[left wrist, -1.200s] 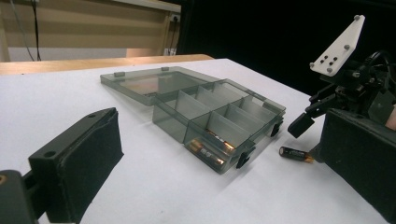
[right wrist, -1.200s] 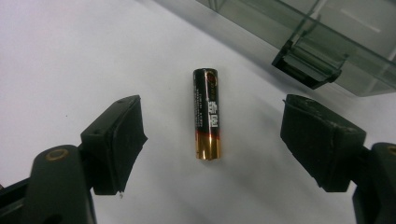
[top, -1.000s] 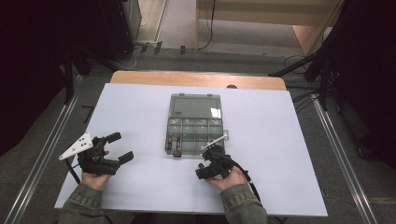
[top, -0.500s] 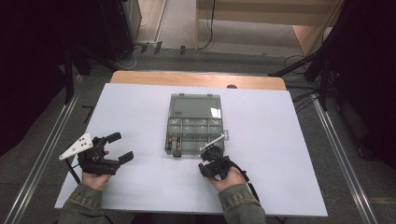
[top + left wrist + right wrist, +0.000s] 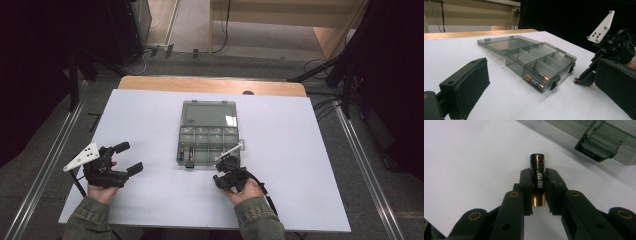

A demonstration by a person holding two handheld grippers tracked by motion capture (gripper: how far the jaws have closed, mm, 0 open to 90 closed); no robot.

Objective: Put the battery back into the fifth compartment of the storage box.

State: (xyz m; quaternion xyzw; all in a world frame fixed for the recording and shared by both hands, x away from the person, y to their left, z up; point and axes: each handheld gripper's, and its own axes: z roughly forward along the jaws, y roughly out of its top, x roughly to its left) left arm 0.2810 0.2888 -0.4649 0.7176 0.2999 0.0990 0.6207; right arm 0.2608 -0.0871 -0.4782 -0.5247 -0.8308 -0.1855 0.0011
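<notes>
Battery (image 5: pixel 538 178): you have it clamped mid-body in the right hand-held gripper (image 5: pixel 538 192), just beside the organiser box (image 5: pixel 209 134).
Handling: light, rigid, slick; grip its middle.
Left hand-held gripper (image 5: pixel 122 159): spread apart, empty.

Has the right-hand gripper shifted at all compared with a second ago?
Yes, slightly. The right gripper, shut on a black and gold battery, has slid left along the near edge of the smoky clear plastic compartment box.
</notes>
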